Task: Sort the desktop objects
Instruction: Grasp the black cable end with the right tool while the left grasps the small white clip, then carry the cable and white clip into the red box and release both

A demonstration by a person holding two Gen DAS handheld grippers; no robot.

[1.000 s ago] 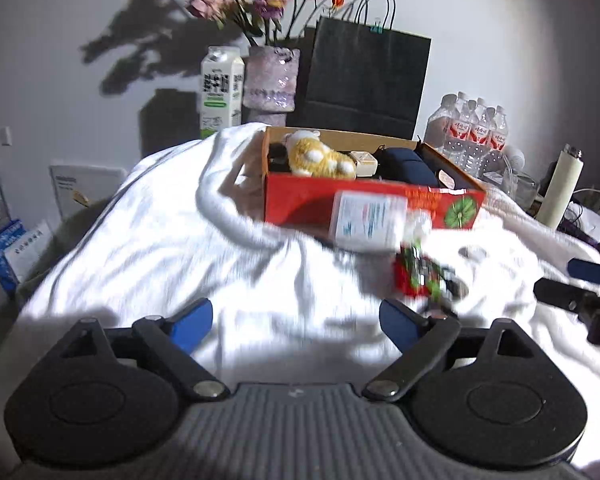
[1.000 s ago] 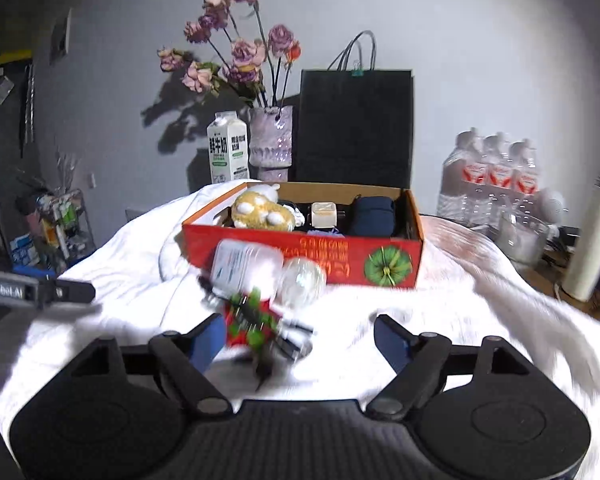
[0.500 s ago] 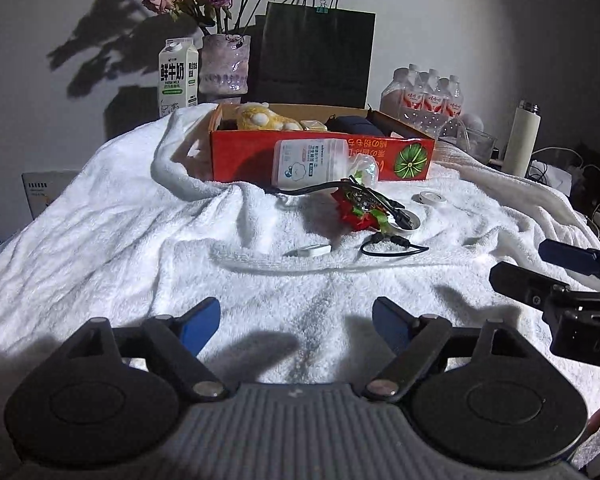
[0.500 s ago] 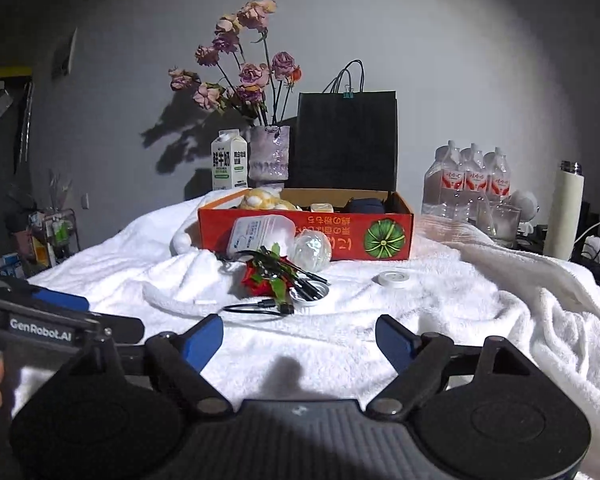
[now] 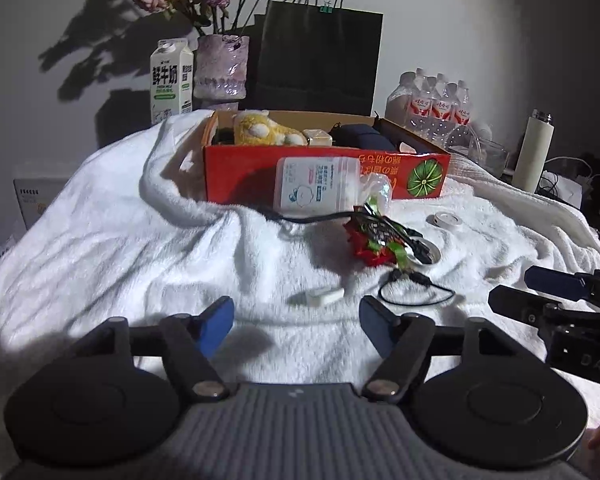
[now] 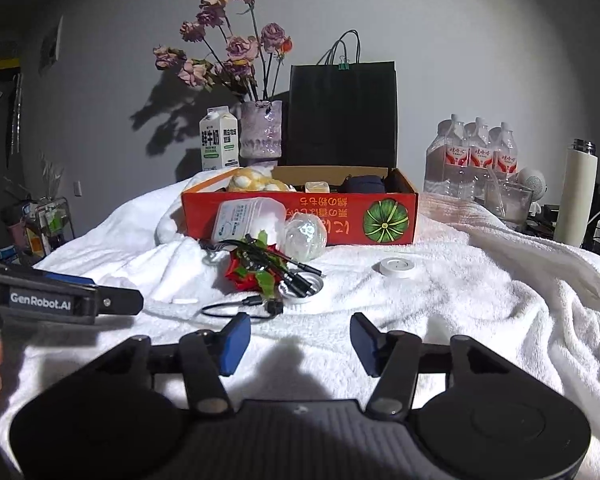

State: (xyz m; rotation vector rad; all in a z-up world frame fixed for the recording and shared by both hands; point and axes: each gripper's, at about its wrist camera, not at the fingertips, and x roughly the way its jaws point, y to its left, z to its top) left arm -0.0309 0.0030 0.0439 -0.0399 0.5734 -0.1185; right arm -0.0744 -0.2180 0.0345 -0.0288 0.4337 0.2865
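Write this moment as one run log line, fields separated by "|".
left claw: closing, empty | right claw: closing, empty | red flower, cables: on white towel | red box: partly filled

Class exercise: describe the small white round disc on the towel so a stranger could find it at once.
Start at the red cardboard box on the white towel. Below its green pumpkin picture lies the white disc, alone on bare towel. Unlike the tangled cables, it is flat, round and touches nothing.

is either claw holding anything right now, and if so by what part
Nothing is held. The left claw and right claw are both closing on empty air above the white towel.
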